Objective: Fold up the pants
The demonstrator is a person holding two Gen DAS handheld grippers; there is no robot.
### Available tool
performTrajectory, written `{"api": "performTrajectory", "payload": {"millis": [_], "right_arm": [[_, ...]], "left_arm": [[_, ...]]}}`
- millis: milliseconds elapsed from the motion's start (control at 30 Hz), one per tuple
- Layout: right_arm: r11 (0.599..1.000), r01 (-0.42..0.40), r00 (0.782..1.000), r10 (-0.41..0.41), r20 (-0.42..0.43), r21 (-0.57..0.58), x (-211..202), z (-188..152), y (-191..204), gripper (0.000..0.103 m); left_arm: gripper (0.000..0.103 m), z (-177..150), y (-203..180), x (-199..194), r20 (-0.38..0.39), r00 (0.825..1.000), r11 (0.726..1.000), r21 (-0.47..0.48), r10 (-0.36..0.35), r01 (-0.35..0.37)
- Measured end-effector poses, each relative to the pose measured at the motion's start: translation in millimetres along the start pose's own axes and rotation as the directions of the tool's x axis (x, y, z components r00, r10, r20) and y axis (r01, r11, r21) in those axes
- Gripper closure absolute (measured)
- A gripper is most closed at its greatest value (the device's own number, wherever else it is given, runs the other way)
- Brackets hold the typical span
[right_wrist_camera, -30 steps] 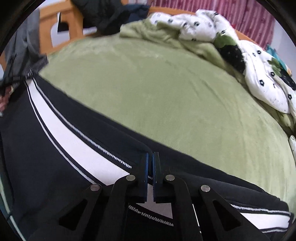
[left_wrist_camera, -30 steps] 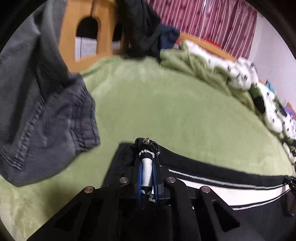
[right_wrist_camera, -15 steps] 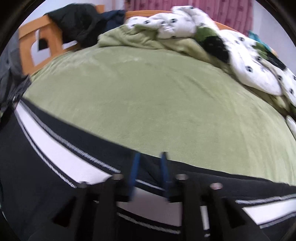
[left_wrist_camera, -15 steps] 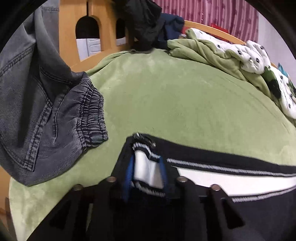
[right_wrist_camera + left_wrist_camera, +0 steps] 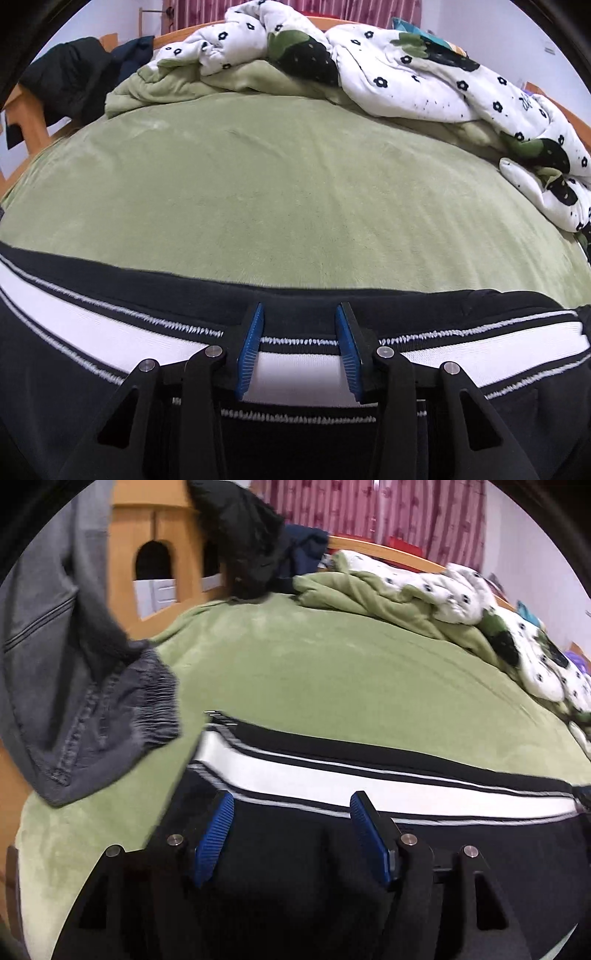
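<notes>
Black track pants [image 5: 369,849] with a white side stripe lie flat across the near part of the green bed; they also show in the right wrist view [image 5: 92,387]. My left gripper [image 5: 291,805] is open, its blue pads apart just above the black cloth near the cuff end of the stripe. My right gripper [image 5: 299,314] is open too, its pads spread over the stripe further along the leg. Neither holds any cloth.
Grey denim pants [image 5: 74,686] hang at the left over the bed's edge. A green blanket [image 5: 369,594] and a white flowered duvet [image 5: 424,74] are heaped at the back. Dark clothes [image 5: 243,542] hang on the wooden bed frame [image 5: 166,528]. Bare green sheet [image 5: 277,184] lies beyond the pants.
Both grippers were shut on the pants' edge a second ago. They have opened and let the cloth go, and the pants now lie flat on the bed.
</notes>
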State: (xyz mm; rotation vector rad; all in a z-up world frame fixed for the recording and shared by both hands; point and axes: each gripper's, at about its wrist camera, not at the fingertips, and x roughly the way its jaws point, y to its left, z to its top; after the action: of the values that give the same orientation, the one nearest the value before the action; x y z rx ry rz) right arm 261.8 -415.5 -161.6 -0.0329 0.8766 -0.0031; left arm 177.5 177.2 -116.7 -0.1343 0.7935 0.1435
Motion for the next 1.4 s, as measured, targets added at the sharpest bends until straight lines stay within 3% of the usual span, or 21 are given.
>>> {"api": "performTrajectory", "payload": {"millis": [133,233,367,467,500,600,767,933,1067,1267,1400], "right_arm": [[1.0,0.024,1.0,-0.024,0.003,0.01,0,1,0,0.069],[0.999,0.024,1.0,-0.025,0.014,0.036,-16,2,2,0.069],[0.992,-0.035,0.997,0.027,0.067,0.118,-51,-7,-2,0.058],[0.993,-0.025,0.998,0.018,0.055,0.114,-75,-18,0,0.057],[0.994,-0.018,0.999,0.012,0.051,0.11,-81,-22,1,0.057],[0.992,-0.01,0.999,0.005,0.046,0.122,-103,-36,0,0.049],[0.982,-0.043,0.998,0.034,0.051,0.183,-139,-53,-5,0.049],[0.986,0.012,0.996,-0.026,0.081,0.168,-170,-54,4,0.049],[0.988,-0.012,0.996,-0.001,0.084,0.154,-194,-52,21,0.049],[0.991,-0.056,0.993,0.044,0.107,0.12,-224,-51,50,0.049],[0.987,-0.101,0.99,0.087,0.109,0.128,-231,-53,67,0.049]], "left_arm": [[0.04,-3,-28,-5,-0.004,0.998,0.998,0.027,-0.057,0.057],[0.04,-8,-49,-8,-0.031,0.989,0.989,0.029,-0.143,0.144],[0.04,-21,-73,-11,-0.07,0.974,0.973,0.076,-0.214,0.22],[0.04,-38,-82,-4,-0.14,0.972,0.971,0.116,-0.19,0.207],[0.04,-46,-81,0,-0.167,0.975,0.977,0.134,-0.146,0.169],[0.04,-61,-68,-4,-0.151,0.986,0.986,0.14,-0.074,0.095],[0.04,-86,-44,-55,-0.121,0.971,0.974,0.073,-0.205,0.215],[0.04,-122,-15,-81,-0.112,0.922,0.928,-0.09,-0.37,0.362],[0.04,-139,6,-81,-0.088,0.906,0.898,-0.198,-0.415,0.392],[0.04,-149,48,-73,-0.032,0.908,0.858,-0.342,-0.418,0.383],[0.04,-140,69,-63,-0.005,0.926,0.855,-0.386,-0.377,0.346]]}}
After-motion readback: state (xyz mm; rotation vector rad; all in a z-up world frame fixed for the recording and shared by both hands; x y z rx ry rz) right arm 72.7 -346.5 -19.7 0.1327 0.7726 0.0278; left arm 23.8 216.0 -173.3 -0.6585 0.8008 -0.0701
